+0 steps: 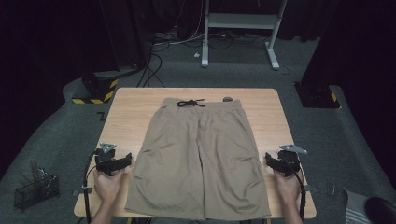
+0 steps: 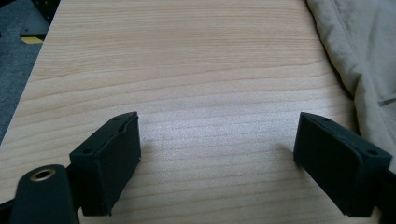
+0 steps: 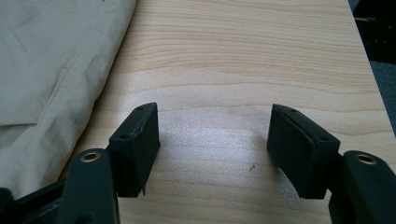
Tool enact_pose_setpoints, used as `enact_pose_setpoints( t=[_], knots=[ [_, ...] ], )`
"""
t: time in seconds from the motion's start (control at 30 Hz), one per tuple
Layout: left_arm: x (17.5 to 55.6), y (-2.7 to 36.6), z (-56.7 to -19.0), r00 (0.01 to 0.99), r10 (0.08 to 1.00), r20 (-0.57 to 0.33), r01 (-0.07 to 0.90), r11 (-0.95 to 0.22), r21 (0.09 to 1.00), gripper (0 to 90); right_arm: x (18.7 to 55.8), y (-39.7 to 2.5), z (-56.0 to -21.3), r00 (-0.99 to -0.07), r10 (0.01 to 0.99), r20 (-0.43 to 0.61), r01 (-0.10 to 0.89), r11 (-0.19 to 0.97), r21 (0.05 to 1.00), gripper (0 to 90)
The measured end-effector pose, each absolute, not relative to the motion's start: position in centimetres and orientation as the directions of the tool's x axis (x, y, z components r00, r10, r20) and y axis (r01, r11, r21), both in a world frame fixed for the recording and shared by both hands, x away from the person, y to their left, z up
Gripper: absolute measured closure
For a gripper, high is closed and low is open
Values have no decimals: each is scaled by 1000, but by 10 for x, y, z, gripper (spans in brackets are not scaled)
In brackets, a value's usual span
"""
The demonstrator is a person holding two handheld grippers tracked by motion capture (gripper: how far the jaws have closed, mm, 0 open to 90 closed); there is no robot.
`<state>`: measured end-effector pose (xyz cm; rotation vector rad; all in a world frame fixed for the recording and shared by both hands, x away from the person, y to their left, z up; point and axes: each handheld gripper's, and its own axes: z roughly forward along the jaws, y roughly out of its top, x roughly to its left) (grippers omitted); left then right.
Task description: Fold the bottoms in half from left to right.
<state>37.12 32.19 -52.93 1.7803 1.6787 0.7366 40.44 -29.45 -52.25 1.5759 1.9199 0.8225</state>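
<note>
The left hand (image 1: 108,185) comes in from below and grips the left gripper (image 1: 127,160), whose jaws stand wide apart and hold nothing, their tips angled inward toward the other tool. The right hand (image 1: 286,185) mirrors it, holding the right gripper (image 1: 269,159) with jaws likewise spread and bare, pointing back toward the left one. Both forearms run roughly parallel, well apart.

No text, label, brand or number can be read in any view. The only marking is a yellow-and-black hazard stripe on a base (image 1: 95,91) on the floor, well beyond the left gripper (image 1: 122,162).
</note>
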Motion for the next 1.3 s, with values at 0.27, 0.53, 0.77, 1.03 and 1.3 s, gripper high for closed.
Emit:
enact_pose_setpoints(
  t=[0.27,0.53,0.77,1.03,1.3],
  knots=[
    [371,320,-529,72,997,5,681,-53,730,141,404,-295,-522,-188,982,-14,667,139,732,342],
    [371,321,-529,75,997,3,681,-53,730,141,404,-294,-522,-190,982,-14,668,140,731,339],
    [371,321,-529,74,997,1,680,-52,732,150,405,-294,-522,-195,981,-13,667,142,731,345],
    [370,320,-528,55,998,1,679,-38,733,198,405,-295,-522,-207,978,-10,667,149,730,336],
    [367,318,-524,82,995,-58,682,-13,731,214,400,-295,-522,-211,977,17,662,130,738,362]
  ],
)
